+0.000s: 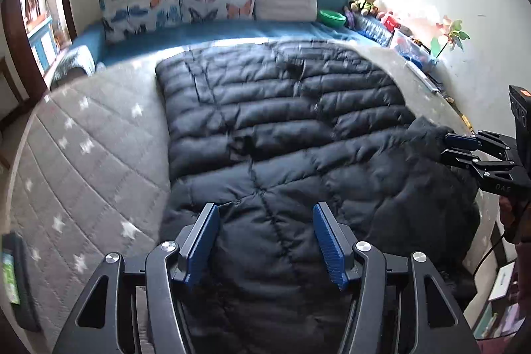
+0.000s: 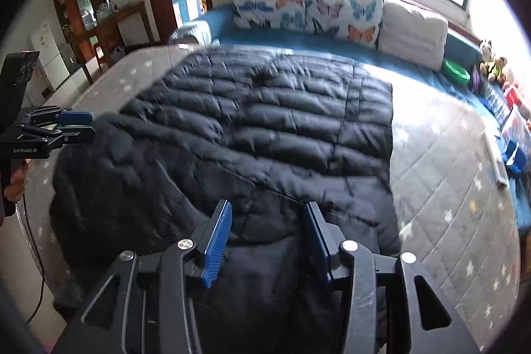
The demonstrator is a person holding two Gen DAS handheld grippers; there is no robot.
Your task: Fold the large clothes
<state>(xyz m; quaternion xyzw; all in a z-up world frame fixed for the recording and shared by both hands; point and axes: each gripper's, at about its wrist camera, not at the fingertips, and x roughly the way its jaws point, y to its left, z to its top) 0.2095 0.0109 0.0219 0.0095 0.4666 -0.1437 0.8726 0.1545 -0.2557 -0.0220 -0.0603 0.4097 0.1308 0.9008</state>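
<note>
Your left gripper (image 1: 265, 241) stands open above the near end of the black puffer jacket (image 1: 282, 128) and holds nothing. Your right gripper (image 2: 268, 238) is also open and empty, above the same end. The jacket lies spread on the grey quilted mattress (image 1: 86, 161), reaching toward the butterfly pillows (image 1: 179, 0) at the far edge.

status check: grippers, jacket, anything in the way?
Left gripper open, empty, above jacket. Right gripper open, empty. Black puffer jacket flat on grey quilted bed cover, part folded. Nothing on the jacket.
</note>
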